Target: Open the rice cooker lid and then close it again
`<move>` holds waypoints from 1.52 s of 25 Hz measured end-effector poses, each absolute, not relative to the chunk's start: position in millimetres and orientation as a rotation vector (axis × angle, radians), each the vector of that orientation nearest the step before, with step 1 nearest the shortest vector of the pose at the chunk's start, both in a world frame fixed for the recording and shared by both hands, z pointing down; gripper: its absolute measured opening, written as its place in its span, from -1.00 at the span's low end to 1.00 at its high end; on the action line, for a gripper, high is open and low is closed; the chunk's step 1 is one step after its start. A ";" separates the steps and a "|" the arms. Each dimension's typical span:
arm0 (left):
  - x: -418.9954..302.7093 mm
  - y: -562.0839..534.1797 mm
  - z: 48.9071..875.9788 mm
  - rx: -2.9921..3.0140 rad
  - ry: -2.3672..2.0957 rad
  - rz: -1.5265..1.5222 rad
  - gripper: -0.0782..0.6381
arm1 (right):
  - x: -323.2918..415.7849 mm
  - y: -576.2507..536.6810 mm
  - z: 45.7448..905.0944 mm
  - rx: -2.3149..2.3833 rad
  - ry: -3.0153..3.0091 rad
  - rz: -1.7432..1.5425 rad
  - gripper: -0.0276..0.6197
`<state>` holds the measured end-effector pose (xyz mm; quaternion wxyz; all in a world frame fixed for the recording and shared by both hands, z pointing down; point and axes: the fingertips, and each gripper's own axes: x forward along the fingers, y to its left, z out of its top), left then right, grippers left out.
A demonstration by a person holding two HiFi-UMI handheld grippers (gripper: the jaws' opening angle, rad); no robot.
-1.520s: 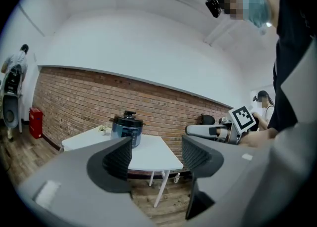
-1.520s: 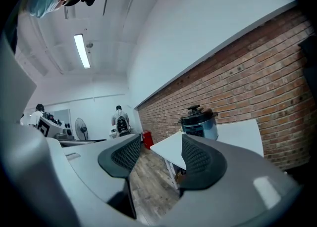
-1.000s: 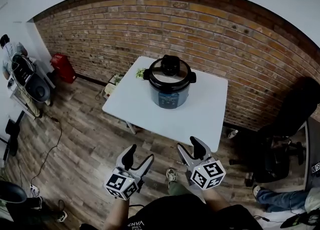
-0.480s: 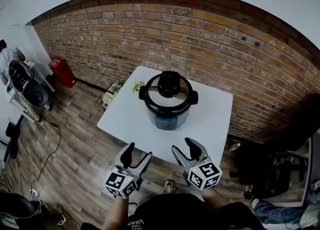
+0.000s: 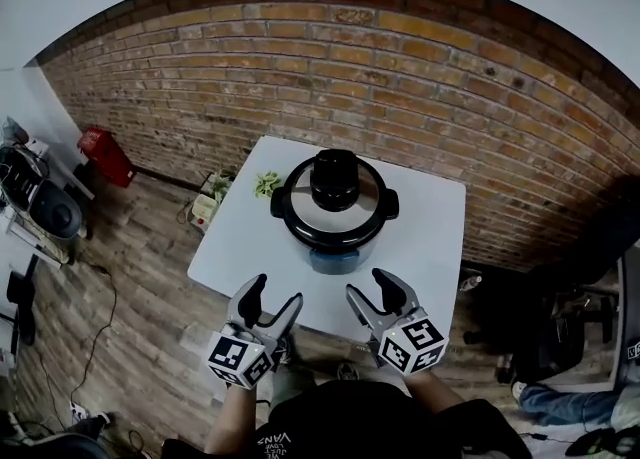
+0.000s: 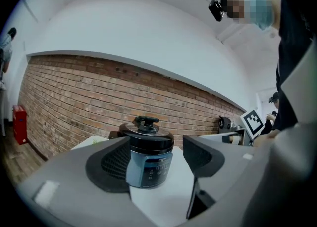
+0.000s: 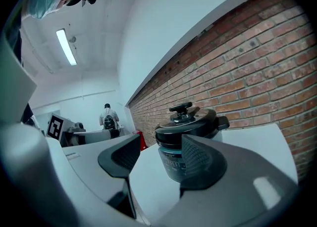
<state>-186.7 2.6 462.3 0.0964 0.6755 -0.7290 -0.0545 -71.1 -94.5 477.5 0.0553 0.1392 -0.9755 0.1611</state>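
1. Rice cooker (image 5: 335,259): upright on the white table (image 5: 245,237), past its middle and toward the brick wall (image 5: 300,77); blue-grey body with the control panel turned to the near edge.
2. Lid (image 5: 298,204): shut down flat on the pot, topped by a black knob (image 5: 334,179) and flanked by two black side handles.
3. Left gripper (image 5: 272,297): held at the table's near edge, a little left of the cooker, pointed at it and well apart from it; touching nothing.
4. Same gripper, own view: fingers spread wide and gripping nothing; only tabletop and the distant cooker framed in the gap.
5. Right gripper (image 5: 371,291): level with the left one at the same edge, near it but not touching; likewise aimed at the cooker and well short of it.
6. Same gripper, own view: fingers likewise parted and empty, with bare tabletop between them and the cooker half behind the right-hand pad.
7. Marker cubes (image 5: 238,359): one at the rear of each gripper, on the end nearest the head camera.
8. Small green item (image 5: 266,184): on the table's far left part, just beside the cooker; possibly a potted plant, too small to tell.
9. Surroundings: wooden floor (image 5: 130,267), a red container (image 5: 105,155) at the foot of the wall to the left, a dark chair (image 5: 560,317) to the right.
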 end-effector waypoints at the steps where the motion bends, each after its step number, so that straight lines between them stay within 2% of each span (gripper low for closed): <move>1: -192.9 -2.7 462.0 2.031 -2.129 -0.156 0.07 | -74.9 -96.7 476.2 0.465 -2.961 0.488 -0.14; 17: -280.7 -84.0 436.5 2.537 -1.594 0.000 0.07 | -131.2 -102.4 465.6 1.159 -2.855 0.560 -0.14; 27: -276.4 -127.9 428.4 2.724 -1.374 0.079 0.07 | -135.9 -98.1 463.7 1.343 -2.797 0.561 -0.14; 38: -253.6 -188.1 425.8 2.836 -1.316 0.333 0.08 | -120.7 -134.6 467.6 1.259 -2.820 0.592 -0.14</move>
